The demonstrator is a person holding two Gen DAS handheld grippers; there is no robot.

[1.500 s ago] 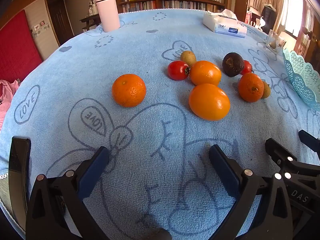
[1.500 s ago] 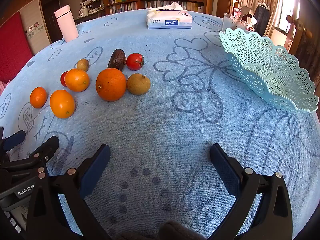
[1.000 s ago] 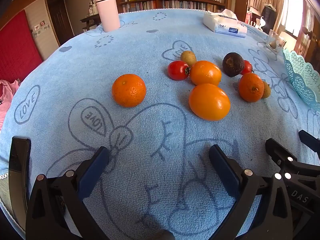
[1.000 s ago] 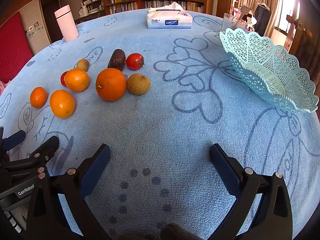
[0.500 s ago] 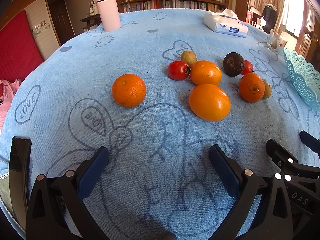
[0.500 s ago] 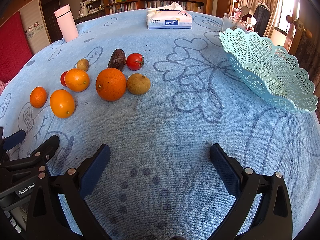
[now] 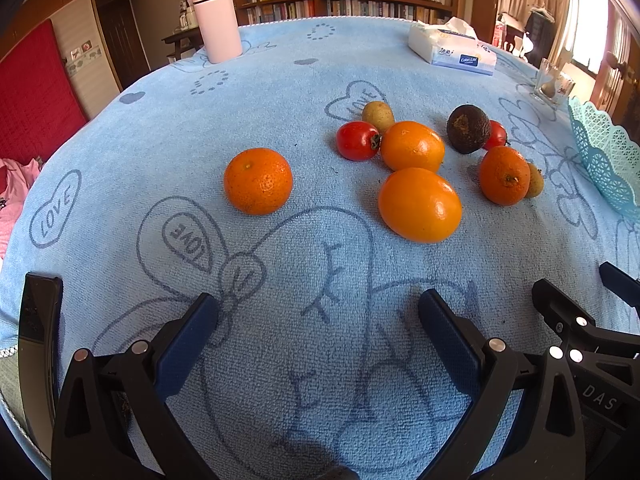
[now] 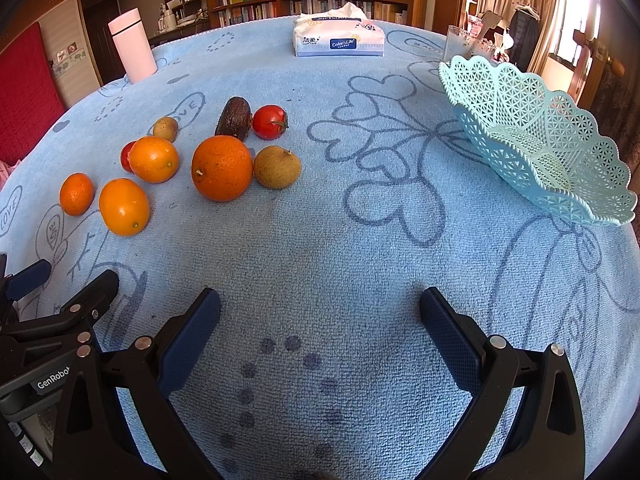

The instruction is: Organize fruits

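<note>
My left gripper (image 7: 318,326) hovers low over the desk (image 7: 280,92), its fingers (image 7: 186,338) spread wide with nothing between them. My right gripper (image 8: 320,322) sits just beside it, fingers (image 8: 448,338) likewise apart and empty. The fruits lie loose on the blue cloth ahead of me. From the left wrist view, a small orange (image 7: 258,181) sits alone to the left; a large smooth orange (image 7: 419,205) lies nearest the middle, with a second smooth orange (image 7: 412,145) just behind it. A red tomato (image 7: 357,140) touches that second orange, and a small brown fruit (image 7: 377,115) sits just behind the tomato. Further right are a dark avocado (image 7: 468,128), a second tomato (image 7: 496,134) partly hidden behind it, a rough-skinned orange (image 7: 504,175) and a tan round fruit (image 7: 534,180) touching it. The pale blue lattice basket (image 8: 532,136) stands well apart to the right, holding no fruit that I can see. A pink flask (image 8: 134,46) and a tissue pack (image 8: 338,38) stand at the far side.
</note>
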